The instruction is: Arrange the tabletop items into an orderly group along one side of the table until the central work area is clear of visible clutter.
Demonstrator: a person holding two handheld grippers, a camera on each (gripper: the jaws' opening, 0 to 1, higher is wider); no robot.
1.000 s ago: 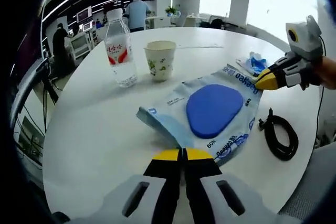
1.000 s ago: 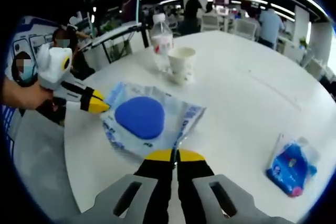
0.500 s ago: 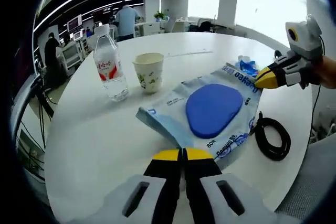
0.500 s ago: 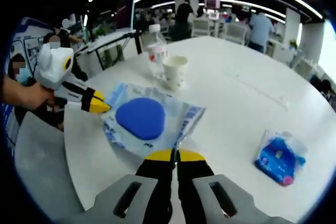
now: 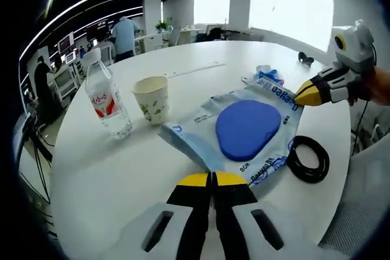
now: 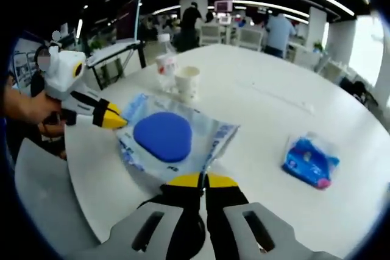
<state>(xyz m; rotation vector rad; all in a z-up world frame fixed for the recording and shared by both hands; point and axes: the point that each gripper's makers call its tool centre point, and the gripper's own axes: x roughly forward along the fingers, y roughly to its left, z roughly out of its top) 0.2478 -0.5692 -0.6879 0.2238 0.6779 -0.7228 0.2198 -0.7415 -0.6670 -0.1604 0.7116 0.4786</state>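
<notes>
A large clear-and-blue plastic package (image 5: 247, 129) with a blue oval pad inside lies across the white round table (image 5: 122, 162). My left gripper (image 5: 212, 178) is shut on its near corner. At the far corner, my right gripper (image 5: 306, 94) comes in from the right, shut on the package's edge. In the right gripper view the same package (image 6: 163, 138) spans between my right gripper (image 6: 203, 180), shut on its edge, and my left gripper (image 6: 111, 118), which pinches the opposite side. I cannot tell whether the package rests on the table or hangs just above it.
A water bottle (image 5: 106, 105) and a paper cup (image 5: 151, 98) stand left of the package. A blue tissue pack (image 5: 268, 77) lies behind it, and a black cable coil (image 5: 308, 158) beside it near the table's edge. People and desks fill the room behind.
Both grippers keep their hold while they and the package have swung over the table. Bottle and cup sit further left in the left gripper view. The tissue pack sits closer in the right gripper view.
</notes>
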